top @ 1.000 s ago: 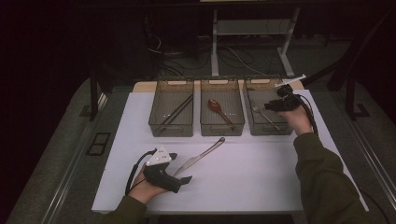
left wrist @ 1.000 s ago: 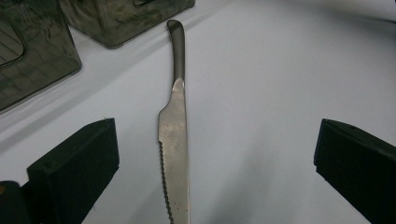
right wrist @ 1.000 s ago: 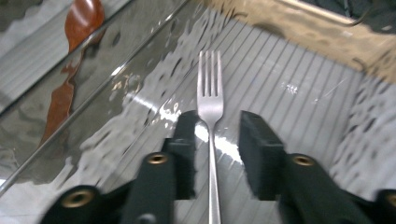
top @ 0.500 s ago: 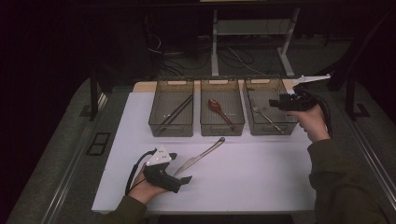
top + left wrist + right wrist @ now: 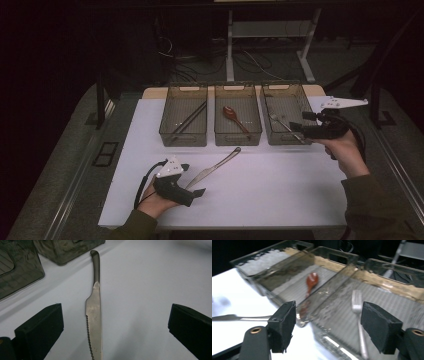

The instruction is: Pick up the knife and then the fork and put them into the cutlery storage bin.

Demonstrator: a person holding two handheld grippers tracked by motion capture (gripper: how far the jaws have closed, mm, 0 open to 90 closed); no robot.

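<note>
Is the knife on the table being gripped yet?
No. The knife lies flat between the left gripper's wide-open jaws, untouched.

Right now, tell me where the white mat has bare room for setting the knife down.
Free: the wide stretch of mat right of the knife, in front of the three bins. Also the strip left of the left bin. Crowded: around the left gripper, whose open jaws flank the blade.

White table [image 5: 280,200]: knife [image 5: 212,170], three bins [image 5: 238,140]
</note>
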